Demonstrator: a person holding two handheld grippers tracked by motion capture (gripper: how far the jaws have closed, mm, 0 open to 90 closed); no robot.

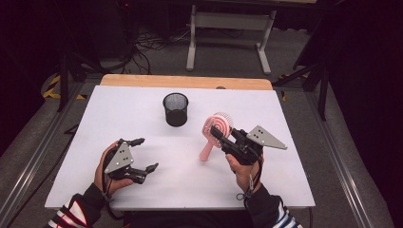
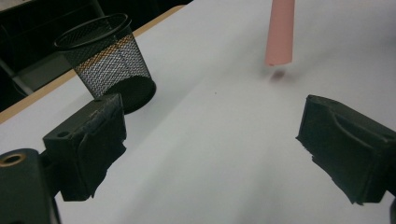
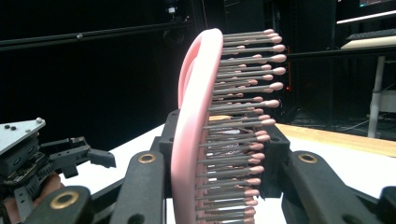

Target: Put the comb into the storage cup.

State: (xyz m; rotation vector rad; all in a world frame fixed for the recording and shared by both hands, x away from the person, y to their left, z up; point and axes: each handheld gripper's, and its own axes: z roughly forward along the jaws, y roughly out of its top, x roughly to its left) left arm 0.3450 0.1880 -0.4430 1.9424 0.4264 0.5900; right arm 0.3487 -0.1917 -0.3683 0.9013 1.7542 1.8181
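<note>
A pink hairbrush (image 1: 219, 124) hangs over the right half of the white table (image 1: 119, 114). My right gripper (image 1: 219, 137) is shut on its round head. In the right gripper view the brush (image 3: 196, 130) stands on edge between the black jaws, bristles pointing right. Its handle (image 2: 280, 32) points down and ends just above the table, over a small shadow. My left gripper (image 1: 146, 154) is open near the front left with nothing between its fingers (image 2: 91, 144). A black mesh cup (image 1: 176, 109) stands upright toward the back middle, and shows as the mesh cup (image 2: 109, 60) past the left jaw.
A wooden strip (image 1: 185, 81) runs along the table's far edge. Behind it stand a white desk frame (image 1: 228, 28) and loose cables on the floor. Bare white surface lies between the two grippers. The left gripper (image 3: 70, 156) appears at the left of the right gripper view.
</note>
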